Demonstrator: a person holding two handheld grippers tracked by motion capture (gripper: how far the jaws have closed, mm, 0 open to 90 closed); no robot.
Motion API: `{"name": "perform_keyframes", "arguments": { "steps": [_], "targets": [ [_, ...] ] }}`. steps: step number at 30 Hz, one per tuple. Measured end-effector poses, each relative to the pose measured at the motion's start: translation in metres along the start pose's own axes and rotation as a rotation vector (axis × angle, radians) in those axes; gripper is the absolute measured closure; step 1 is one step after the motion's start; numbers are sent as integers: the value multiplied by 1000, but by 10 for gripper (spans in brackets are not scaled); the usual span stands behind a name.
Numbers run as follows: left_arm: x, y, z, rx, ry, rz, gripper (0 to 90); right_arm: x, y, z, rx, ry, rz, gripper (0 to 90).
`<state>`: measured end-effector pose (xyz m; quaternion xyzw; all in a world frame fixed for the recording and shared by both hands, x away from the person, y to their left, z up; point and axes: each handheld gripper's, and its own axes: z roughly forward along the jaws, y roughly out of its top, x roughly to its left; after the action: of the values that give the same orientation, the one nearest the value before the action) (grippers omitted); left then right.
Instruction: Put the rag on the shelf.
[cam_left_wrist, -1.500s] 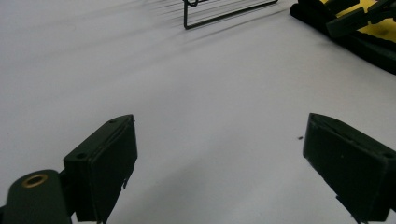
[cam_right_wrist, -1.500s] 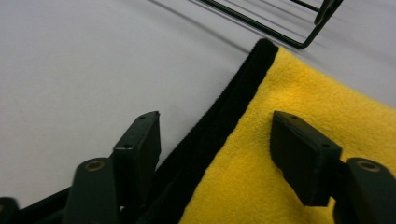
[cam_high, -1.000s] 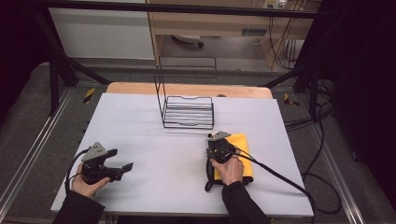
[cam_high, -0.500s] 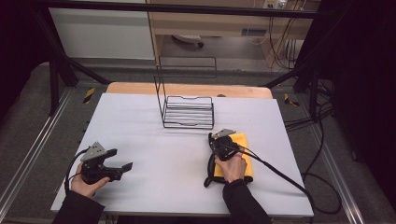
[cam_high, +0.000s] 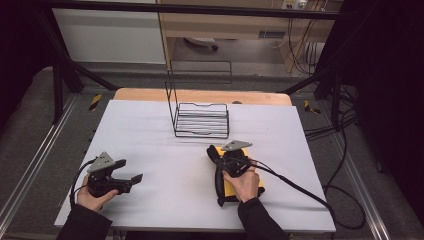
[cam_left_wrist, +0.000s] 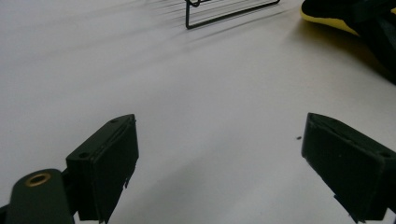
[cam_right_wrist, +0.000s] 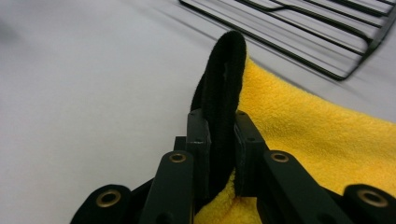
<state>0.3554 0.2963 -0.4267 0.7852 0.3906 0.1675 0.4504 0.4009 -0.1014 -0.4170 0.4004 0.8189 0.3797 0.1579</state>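
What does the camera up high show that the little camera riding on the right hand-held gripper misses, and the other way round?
High view: the whole white table, the left hand-held gripper resting open, and the upright wire frame of the rack.
Right gripper view: close up, the jaws pinch the black edge of the yellow cloth, lifted into a fold.
Both: the cloth, the rack's bars, and the right hand-held gripper.

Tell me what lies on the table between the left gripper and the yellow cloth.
Nothing: in the high view, bare white table runs from the open left gripper to the yellow cloth, which the right gripper grips by its black edge.
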Motion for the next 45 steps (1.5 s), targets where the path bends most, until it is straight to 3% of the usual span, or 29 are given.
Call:
{"name": "perform_keyframes", "arguments": {
  "steps": [4, 8, 13, 18, 22, 25, 28, 32, 35, 39, 42, 45],
  "targets": [
    [0, 0, 0, 2, -1, -1, 111, 20, 8, 9, -11, 60, -7, 798],
    [0, 0, 0, 1, 0, -2, 111, 36, 16, 23, -5, 89, -24, 795],
    [1, 0, 0, 2, 0, -3, 111, 45, 22, 36, -16, 141, -2, 793],
    [0, 0, 0, 6, -2, -1, 111, 47, 23, 48, -4, 145, -6, 774],
    [-2, 1, 2, 13, -5, -4, 110, 48, 19, 55, -1, 176, -11, 628],
    [-7, 3, 3, 25, -9, -5, 106, 48, 23, 44, -40, 186, -45, 464],
    [-16, 6, 6, 33, -12, -12, 102, 42, 29, 24, -73, 158, -77, 303],
    [-32, 13, 13, 60, -9, -16, 89, 22, 28, -7, -118, 146, -64, 239],
    [-50, 20, 21, 77, -24, -10, 83, 3, 15, -25, -108, 119, -59, 238],
    [-77, 28, 36, 111, -44, -8, 86, -20, -14, -39, -76, 96, -15, 276],
    [-98, 33, 52, 149, -73, -6, 92, -31, -36, -44, -55, 103, 21, 316],
    [-117, 37, 69, 180, -97, -16, 112, -37, -51, -46, -30, 98, 21, 349]
  ]
}}
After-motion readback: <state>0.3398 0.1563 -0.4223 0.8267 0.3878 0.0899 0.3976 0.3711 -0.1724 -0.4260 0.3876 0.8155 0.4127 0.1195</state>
